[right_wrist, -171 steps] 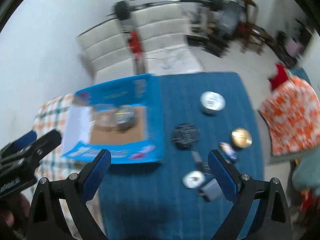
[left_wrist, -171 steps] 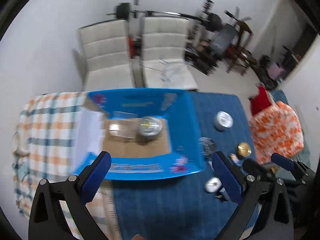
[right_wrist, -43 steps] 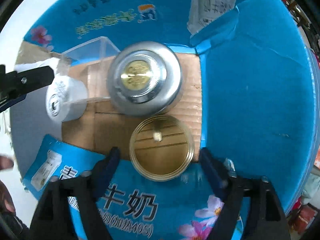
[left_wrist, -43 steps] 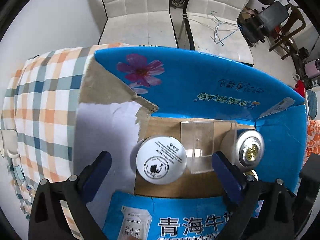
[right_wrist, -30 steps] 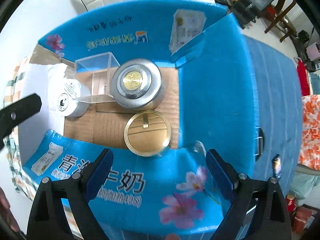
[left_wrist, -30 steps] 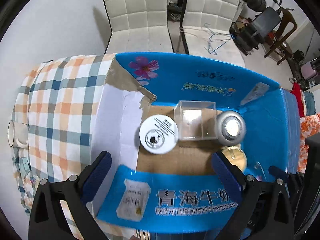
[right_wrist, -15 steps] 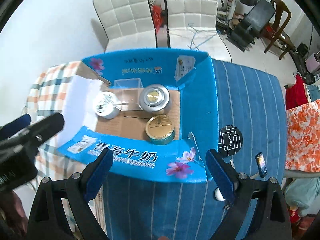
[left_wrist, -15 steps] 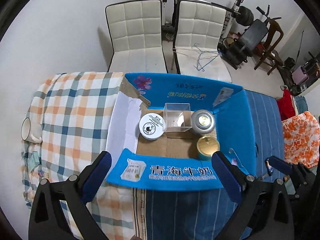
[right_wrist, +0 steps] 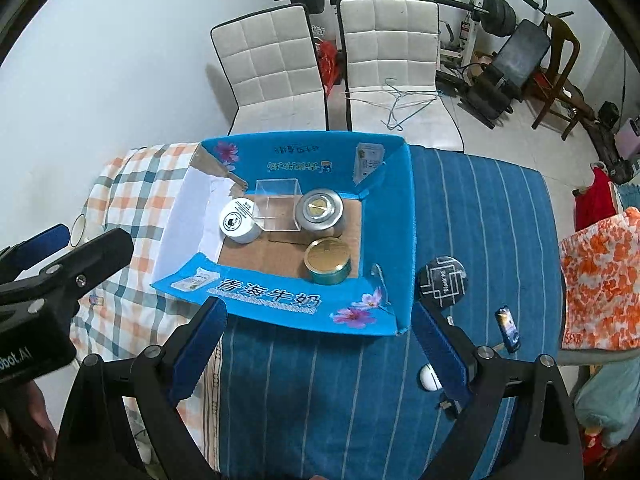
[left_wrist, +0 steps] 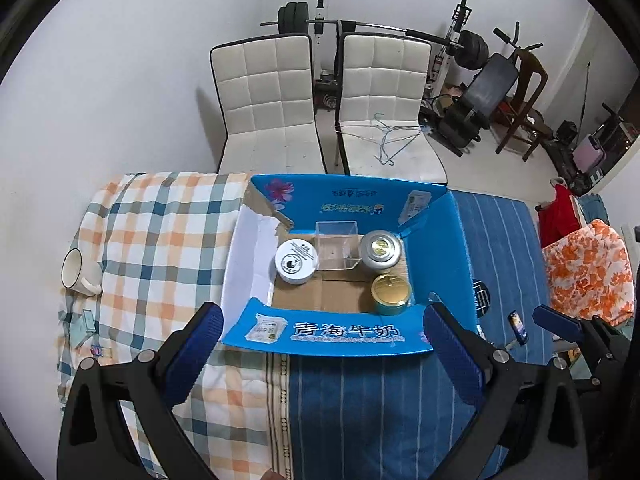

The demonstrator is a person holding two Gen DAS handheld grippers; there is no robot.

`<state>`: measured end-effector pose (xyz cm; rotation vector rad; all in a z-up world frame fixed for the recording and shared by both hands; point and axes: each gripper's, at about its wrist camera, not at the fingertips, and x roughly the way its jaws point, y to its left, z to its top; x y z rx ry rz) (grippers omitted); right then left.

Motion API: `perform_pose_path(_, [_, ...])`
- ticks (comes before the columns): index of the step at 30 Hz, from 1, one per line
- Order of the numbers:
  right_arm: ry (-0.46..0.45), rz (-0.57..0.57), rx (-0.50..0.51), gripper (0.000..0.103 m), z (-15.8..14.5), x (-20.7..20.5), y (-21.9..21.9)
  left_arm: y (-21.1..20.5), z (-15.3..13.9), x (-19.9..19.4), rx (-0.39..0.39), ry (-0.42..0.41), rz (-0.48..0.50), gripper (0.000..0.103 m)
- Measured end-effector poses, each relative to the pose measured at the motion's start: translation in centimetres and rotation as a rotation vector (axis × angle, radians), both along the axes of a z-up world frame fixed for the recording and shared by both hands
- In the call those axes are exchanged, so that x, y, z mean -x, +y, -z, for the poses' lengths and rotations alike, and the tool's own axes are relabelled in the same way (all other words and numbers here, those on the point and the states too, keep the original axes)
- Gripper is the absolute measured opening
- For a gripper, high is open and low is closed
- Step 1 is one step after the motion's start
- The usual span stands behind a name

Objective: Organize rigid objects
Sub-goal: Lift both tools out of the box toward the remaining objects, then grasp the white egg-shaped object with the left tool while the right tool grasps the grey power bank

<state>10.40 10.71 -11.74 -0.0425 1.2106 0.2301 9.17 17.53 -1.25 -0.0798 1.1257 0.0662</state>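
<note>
Left wrist view: the left tool [left_wrist: 320, 344] is spread wide and holds nothing, its blue pads low in the frame on either side of the near flap of the blue carton [left_wrist: 444, 248]. The carton sits open at centre frame on the counter [left_wrist: 380, 408]. On its cardboard floor stand a white jar [left_wrist: 296, 260], a clear plastic box [left_wrist: 336, 246] and a silver tin [left_wrist: 380, 250] in a row, with a gold-lidded tin [left_wrist: 391, 294] nearer, below the silver one. A white mug [left_wrist: 78, 278] rests at the left edge on the plaid cloth [left_wrist: 160, 232].

Right wrist view: the right tool [right_wrist: 320, 344] is also wide apart and empty, low in the frame. Right of the carton on the blue striped cloth [right_wrist: 480, 220] lie a black round lid [right_wrist: 442, 282], a small dark blue item [right_wrist: 507, 328] and a white oval piece [right_wrist: 428, 376]. The left tool's body shows at the left edge.
</note>
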Motion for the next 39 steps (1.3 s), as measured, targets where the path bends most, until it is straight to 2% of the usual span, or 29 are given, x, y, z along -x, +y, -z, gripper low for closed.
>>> perform_pose_path(5, [-0.013,0.086,0.037,0.096,0.3,1.7,-6.4,-3.3,0.7,0.7,0.048,0.005,0.026,0.103])
perform_pose_path(9, [0.044,0.205,0.129,0.096,3.7,2.4,-13.7,-8.2,3.4,1.0,0.066,0.046,0.088,0.103])
perform_pose_path(13, [0.218,0.284,0.158,0.096,11.6,2.6,-20.3,-14.3,8.5,1.1,0.056,0.147,0.189,0.103])
perform_pose_path(17, [0.336,0.282,0.114,0.096,18.8,2.9,-22.1,-19.2,13.4,1.3,0.005,0.237,0.279,0.103])
perform_pose_path(19, [0.379,0.283,0.1,0.095,21.4,3.1,-22.0,-20.7,15.1,1.6,-0.013,0.262,0.308,0.103])
perform_pose_path(21, [0.418,0.281,0.065,0.09,23.5,3.2,-21.8,-21.9,16.6,1.9,-0.039,0.289,0.329,0.103])
perform_pose_path(22, [0.427,0.288,0.068,0.08,24.3,3.2,-21.9,-22.3,17.3,2.1,-0.042,0.301,0.336,0.103])
perform_pose_path(24, [0.391,0.288,0.076,0.072,24.3,3.3,-22.1,-22.7,18.1,2.3,-0.047,0.32,0.344,0.103])
perform_pose_path(25, [0.382,0.275,0.093,0.063,24.1,3.5,-22.2,-23.0,18.5,2.5,-0.043,0.324,0.352,0.103])
perform_pose_path(29, [0.373,0.274,0.125,0.052,23.6,4.1,-24.4,-24.5,19.1,2.4,-0.019,0.326,0.388,0.103])
perform_pose_path(33, [0.374,0.29,0.152,0.048,23.3,4.2,-27.1,-27.1,20.4,1.9,0.012,0.32,0.445,0.103])
perform_pose_path(36, [0.406,0.326,0.09,0.048,23.4,3.9,-29.2,-28.3,22.3,0.7,0.044,0.352,0.448,0.102])
perform_pose_path(39, [0.4,0.339,0.056,0.051,23.2,4.0,-30.0,-29.2,24.5,-0.2,0.063,0.411,0.452,0.102])
